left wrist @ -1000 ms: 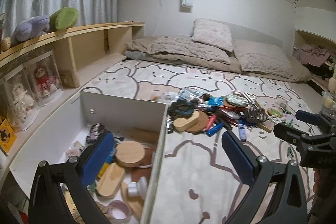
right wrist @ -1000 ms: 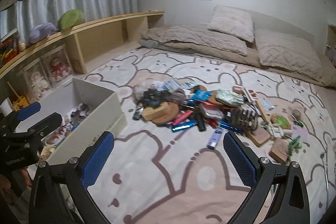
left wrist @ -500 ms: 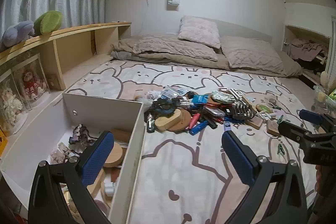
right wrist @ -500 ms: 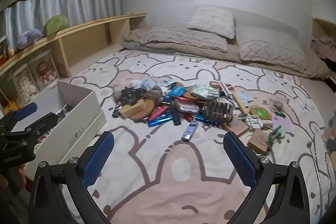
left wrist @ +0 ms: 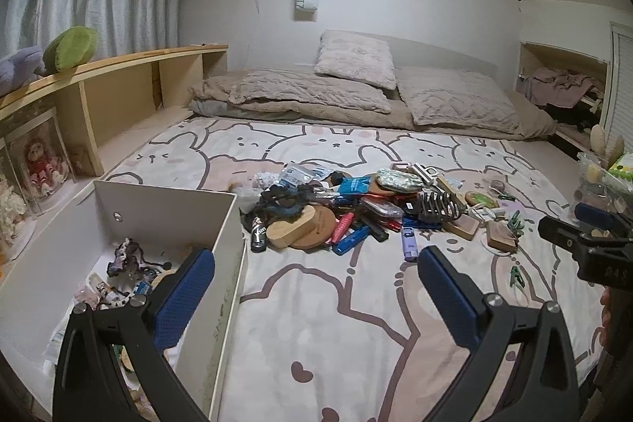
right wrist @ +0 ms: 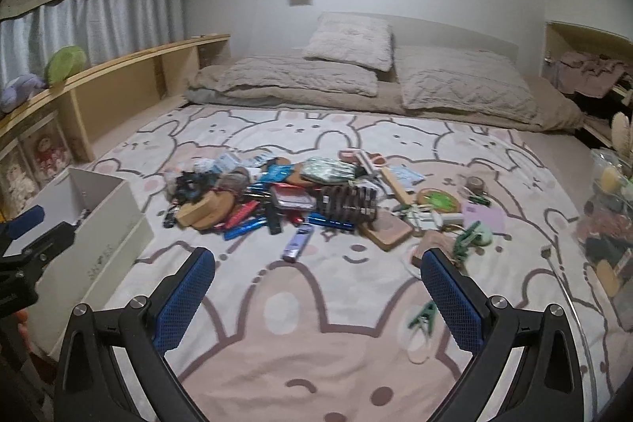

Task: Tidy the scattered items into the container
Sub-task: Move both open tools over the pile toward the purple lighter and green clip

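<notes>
Both empty right now. The left hand-held gripper (left wrist: 316,287) and the right hand-held gripper (right wrist: 318,279) hang spread wide above the blanket (right wrist: 316,323). The pile (right wrist: 300,196) sits well ahead of both, with the box (left wrist: 166,208) to its left. I'd pick loose edge stuff first, like the purple stick (right wrist: 297,243), rather than digging into the heap.

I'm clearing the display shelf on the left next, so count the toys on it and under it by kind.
Green plush on top of the shelf: 1
Purple plush on top: 1
Dolls in clear cases below: 2, one in red, one pale
Total: 4
</notes>
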Demonstrator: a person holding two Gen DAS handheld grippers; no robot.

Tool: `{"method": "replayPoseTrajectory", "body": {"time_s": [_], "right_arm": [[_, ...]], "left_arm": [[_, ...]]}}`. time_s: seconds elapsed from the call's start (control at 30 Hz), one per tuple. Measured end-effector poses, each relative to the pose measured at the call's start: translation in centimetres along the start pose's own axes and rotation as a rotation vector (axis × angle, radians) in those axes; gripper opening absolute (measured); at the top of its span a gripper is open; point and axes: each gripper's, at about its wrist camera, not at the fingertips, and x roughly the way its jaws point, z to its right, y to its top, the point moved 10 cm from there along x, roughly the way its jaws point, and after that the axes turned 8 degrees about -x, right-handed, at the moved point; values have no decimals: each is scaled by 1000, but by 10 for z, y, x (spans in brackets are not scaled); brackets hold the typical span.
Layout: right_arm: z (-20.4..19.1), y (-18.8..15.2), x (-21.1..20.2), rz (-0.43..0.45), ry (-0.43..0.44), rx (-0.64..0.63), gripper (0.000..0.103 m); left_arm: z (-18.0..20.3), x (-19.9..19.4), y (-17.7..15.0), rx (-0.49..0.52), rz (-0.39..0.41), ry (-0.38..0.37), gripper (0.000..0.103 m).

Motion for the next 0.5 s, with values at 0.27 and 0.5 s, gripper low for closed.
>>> {"method": "replayPoseTrajectory", "body": {"time_s": [0.27, 0.5], "right_arm": [[16, -12, 8, -20, -3, 41, 103], [25, -27, 22, -56, -4, 62, 103]], "left_arm": [[10, 12, -7, 9, -17, -15, 103], [22, 31, -21, 8, -65, -30, 103]]}}
